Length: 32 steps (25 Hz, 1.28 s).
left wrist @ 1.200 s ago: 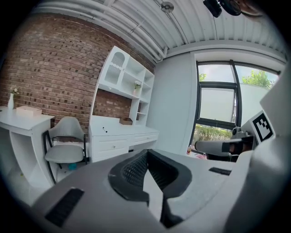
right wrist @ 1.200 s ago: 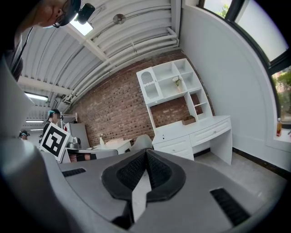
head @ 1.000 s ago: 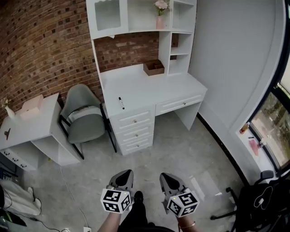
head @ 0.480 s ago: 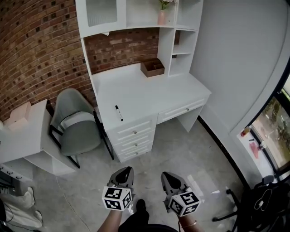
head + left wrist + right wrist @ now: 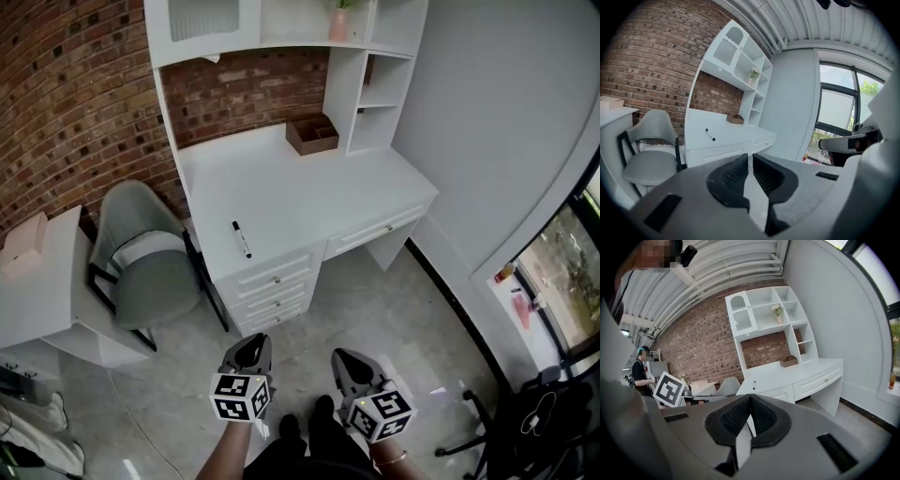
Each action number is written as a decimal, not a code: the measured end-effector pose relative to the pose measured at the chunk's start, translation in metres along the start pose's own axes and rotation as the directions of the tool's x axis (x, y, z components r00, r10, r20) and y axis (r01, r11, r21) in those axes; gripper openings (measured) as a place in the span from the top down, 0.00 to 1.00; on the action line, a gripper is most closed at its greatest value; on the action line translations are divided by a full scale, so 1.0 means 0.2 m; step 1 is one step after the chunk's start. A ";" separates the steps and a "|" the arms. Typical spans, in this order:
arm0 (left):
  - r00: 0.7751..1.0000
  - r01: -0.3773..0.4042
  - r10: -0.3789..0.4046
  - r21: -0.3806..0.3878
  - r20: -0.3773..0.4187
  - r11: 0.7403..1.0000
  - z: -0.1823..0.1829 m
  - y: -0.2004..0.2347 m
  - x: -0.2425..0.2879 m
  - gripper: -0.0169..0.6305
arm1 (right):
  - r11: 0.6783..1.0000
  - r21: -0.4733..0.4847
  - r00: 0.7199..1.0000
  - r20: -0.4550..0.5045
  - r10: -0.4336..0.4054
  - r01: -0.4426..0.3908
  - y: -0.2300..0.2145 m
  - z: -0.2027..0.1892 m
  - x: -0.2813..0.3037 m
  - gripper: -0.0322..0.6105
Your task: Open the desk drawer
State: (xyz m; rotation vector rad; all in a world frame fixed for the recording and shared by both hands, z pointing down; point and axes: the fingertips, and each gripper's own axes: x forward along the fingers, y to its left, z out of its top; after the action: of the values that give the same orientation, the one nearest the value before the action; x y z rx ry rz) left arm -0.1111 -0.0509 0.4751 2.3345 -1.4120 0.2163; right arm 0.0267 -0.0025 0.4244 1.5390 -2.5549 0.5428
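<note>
The white desk (image 5: 281,187) with a hutch stands against the brick wall. It has a stack of three drawers (image 5: 275,289) at its left and one wide drawer (image 5: 375,229) with a small knob at its right, all closed. My left gripper (image 5: 250,347) and right gripper (image 5: 346,362) hang side by side over the floor, well short of the desk. Both are shut and hold nothing. In the left gripper view the left gripper (image 5: 749,157) points at the desk front. In the right gripper view the right gripper (image 5: 750,397) points left of the wide drawer (image 5: 819,381).
A black marker (image 5: 242,239) and a brown wooden box (image 5: 312,134) lie on the desktop. A grey chair (image 5: 141,262) stands left of the drawers, beside a smaller white table (image 5: 37,291). A grey wall (image 5: 497,141) and window bound the right. A person (image 5: 641,373) stands far off.
Both grippers have travelled forward across the floor toward the desk, which now sits nearer and larger in the head view. Their jaws stayed shut.
</note>
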 end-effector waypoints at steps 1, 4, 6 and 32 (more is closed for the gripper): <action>1.000 -0.005 0.005 -0.001 -0.006 1.000 0.00 0.02 0.03 0.95 | 1.000 -0.002 1.000 -0.001 0.000 0.000 -0.02 0.01 0.02 0.94; 0.999 -0.023 0.023 -0.009 -0.025 1.000 -0.01 0.09 0.14 0.92 | 1.000 -0.005 1.000 -0.008 0.010 -0.010 -0.06 0.02 0.12 0.94; 0.999 -0.037 0.036 -0.018 -0.039 0.999 -0.02 0.13 0.21 0.92 | 1.000 -0.006 1.000 -0.012 0.021 -0.021 -0.08 0.03 0.18 0.94; 0.920 -0.312 0.286 -0.059 -0.268 0.948 -0.32 0.47 1.13 0.76 | 0.988 0.063 0.971 -0.187 0.149 -0.139 -0.65 -0.06 0.83 0.94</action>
State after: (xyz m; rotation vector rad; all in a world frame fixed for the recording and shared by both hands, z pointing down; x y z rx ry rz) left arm -0.0807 -0.2463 0.6330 1.9195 -1.5992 0.5029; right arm 0.0600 -0.1922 0.5131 1.2531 -2.5344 0.7369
